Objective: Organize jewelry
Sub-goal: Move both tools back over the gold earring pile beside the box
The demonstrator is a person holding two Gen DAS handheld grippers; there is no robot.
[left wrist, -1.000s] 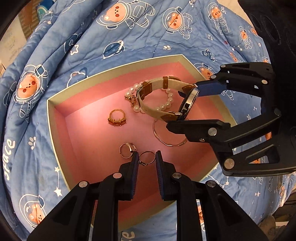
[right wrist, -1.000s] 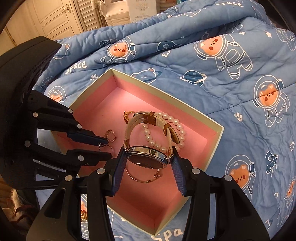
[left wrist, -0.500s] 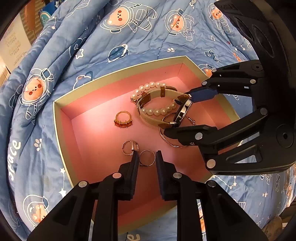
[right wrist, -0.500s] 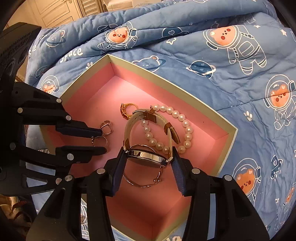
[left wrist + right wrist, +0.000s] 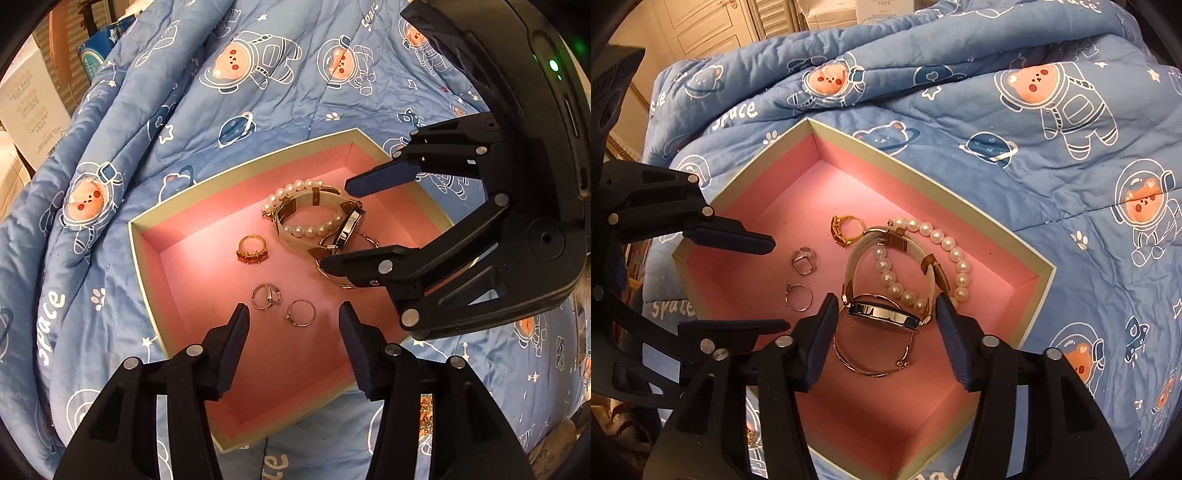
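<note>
A pink-lined box (image 5: 236,178) (image 5: 923,195) lies on a blue quilt. In it are a beige-strap watch (image 5: 349,227) (image 5: 882,314), a pearl bracelet (image 5: 314,230) (image 5: 945,243), a thin bangle (image 5: 871,363), a gold ring with orange stones (image 5: 252,251) (image 5: 846,229), a chunky silver ring (image 5: 266,296) (image 5: 804,260) and a thin silver ring (image 5: 301,313) (image 5: 799,297). My left gripper (image 5: 292,314) (image 5: 775,285) is opening, and the thin ring lies loose on the box floor between its fingers. My right gripper (image 5: 886,302) (image 5: 338,223) is opening too; the watch rests between its pads with small gaps.
The quilt (image 5: 258,110) (image 5: 997,110), printed with astronaut bears, is bunched up high behind the box. Cream doors (image 5: 701,29) and cartons stand beyond it. A small gold piece (image 5: 424,413) lies on the quilt by the box's near edge.
Both grippers have opened. The right one was shut on the watch, which has come down to rest in the box. The thin ring was at the left fingertips and lies free.
</note>
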